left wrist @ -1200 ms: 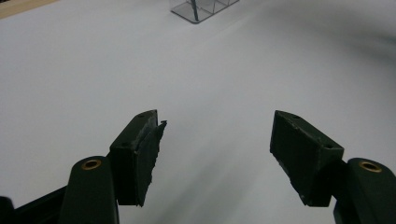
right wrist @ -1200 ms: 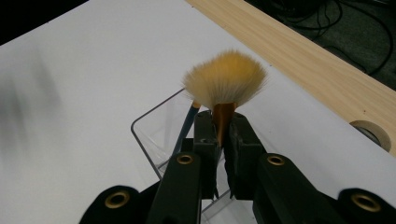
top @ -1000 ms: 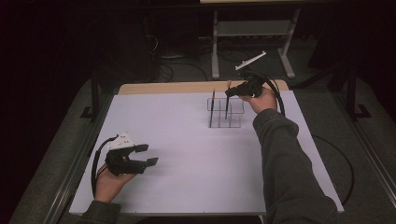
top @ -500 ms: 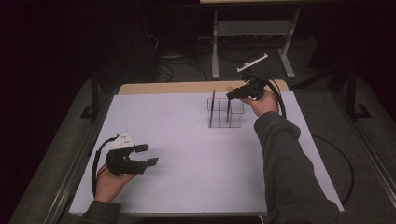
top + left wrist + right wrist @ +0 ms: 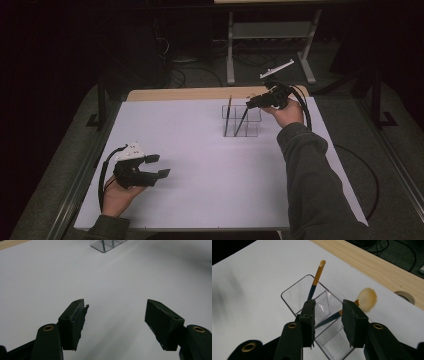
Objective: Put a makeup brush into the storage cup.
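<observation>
Brushes stand in the clear organizer (image 5: 241, 122): the fluffy brush (image 5: 366, 299) leans toward two o'clock, freed as the right gripper (image 5: 328, 315) has just been opening around its handle, placement apparently done. At seven o'clock, the left gripper (image 5: 157, 166) waits, jaws apart, empty.

The organizer (image 5: 241, 121) stands on the table (image 5: 200, 200) toward its far right. Two brushes (image 5: 227, 116) (image 5: 243, 117) stand in it, side by side. The right gripper (image 5: 252, 103) sits just above the organizer; the left gripper (image 5: 157, 166) is at the near left, well apart.
</observation>
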Motion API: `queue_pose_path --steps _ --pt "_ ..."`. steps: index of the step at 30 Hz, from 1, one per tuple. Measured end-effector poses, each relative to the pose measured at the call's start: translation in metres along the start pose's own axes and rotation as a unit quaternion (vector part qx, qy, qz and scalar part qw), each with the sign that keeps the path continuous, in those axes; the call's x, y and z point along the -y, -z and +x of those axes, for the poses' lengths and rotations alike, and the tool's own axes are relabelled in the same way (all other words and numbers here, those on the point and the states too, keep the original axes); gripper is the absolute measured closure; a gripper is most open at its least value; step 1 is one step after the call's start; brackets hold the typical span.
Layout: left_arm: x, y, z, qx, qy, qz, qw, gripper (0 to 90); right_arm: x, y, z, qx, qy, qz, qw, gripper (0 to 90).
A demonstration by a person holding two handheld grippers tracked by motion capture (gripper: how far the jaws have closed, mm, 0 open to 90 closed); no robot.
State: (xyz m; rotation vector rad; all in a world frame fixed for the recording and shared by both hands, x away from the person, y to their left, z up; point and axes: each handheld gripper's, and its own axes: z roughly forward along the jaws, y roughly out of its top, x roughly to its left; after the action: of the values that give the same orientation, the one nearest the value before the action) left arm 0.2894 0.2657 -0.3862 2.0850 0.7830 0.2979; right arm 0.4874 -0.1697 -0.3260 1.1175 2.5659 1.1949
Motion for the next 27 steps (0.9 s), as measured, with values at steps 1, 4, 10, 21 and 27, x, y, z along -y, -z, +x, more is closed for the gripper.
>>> queue_pose_path --steps 1,4,10,21,27 --pt "0.000 0.000 0.000 0.000 0.001 0.000 1.0000 31.8 0.000 0.001 0.001 -0.001 -0.001 -0.002 1.0000 61.2" --pt "-0.001 0.000 0.000 -0.001 0.000 -0.001 1.0000 31.6 0.003 0.003 0.002 -0.004 -0.002 -0.007 1.0000 59.8" --pt "0.000 0.000 0.001 0.002 0.001 -0.003 1.0000 31.5 0.010 0.003 0.004 -0.008 0.004 -0.012 0.9999 57.1" --pt "0.000 0.003 0.002 0.002 0.007 -0.008 0.9999 30.8 0.023 0.004 0.008 -0.011 0.000 -0.021 0.9997 53.5" --pt "0.000 0.001 0.001 0.001 0.006 -0.004 1.0000 30.3 0.030 0.009 0.011 -0.015 0.000 -0.030 0.9994 51.3"
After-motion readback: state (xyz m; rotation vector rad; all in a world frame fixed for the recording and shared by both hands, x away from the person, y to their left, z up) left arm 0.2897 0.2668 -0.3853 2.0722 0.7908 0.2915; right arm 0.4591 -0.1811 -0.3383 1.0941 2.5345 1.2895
